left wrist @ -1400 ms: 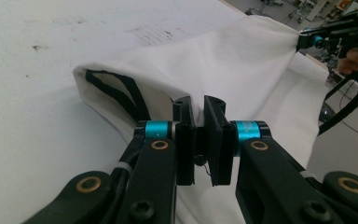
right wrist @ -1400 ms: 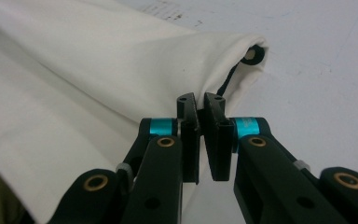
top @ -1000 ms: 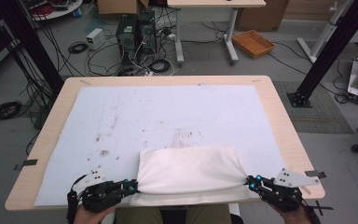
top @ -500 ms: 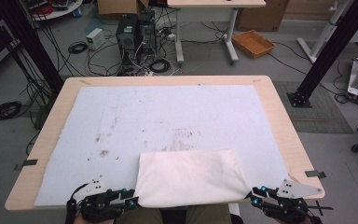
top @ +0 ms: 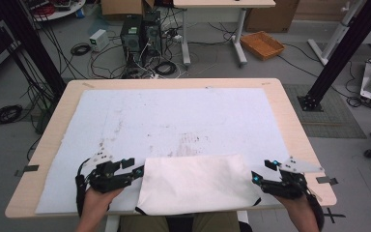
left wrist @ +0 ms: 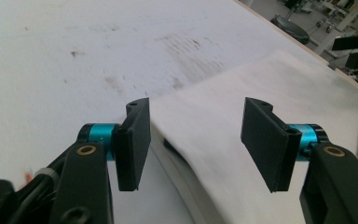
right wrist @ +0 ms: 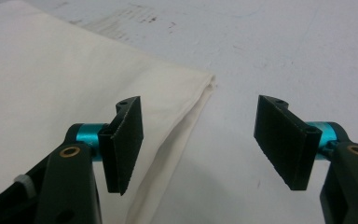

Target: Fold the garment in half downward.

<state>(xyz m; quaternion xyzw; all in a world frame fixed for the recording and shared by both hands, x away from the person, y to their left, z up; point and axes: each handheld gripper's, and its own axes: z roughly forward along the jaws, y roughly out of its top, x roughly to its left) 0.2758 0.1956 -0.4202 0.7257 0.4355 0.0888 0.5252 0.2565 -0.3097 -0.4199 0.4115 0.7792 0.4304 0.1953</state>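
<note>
Both grippers, left gripper (top: 136,170) and right gripper (top: 256,178), just opened, flanking unmarked white cloth (top: 198,182), holding nothing.

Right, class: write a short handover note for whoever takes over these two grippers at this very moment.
Left gripper: jaws open, just been opening, nothing pinched; it sits at the left edge of the folded white cloth.
Right gripper: jaws open, just been opening, nothing held, at the cloth's right edge.
Cloth: lies folded at the near edge of the white mat, released.
Done: this fold looks laid down.
Left: probably another fold or smoothing; judge first.
</note>
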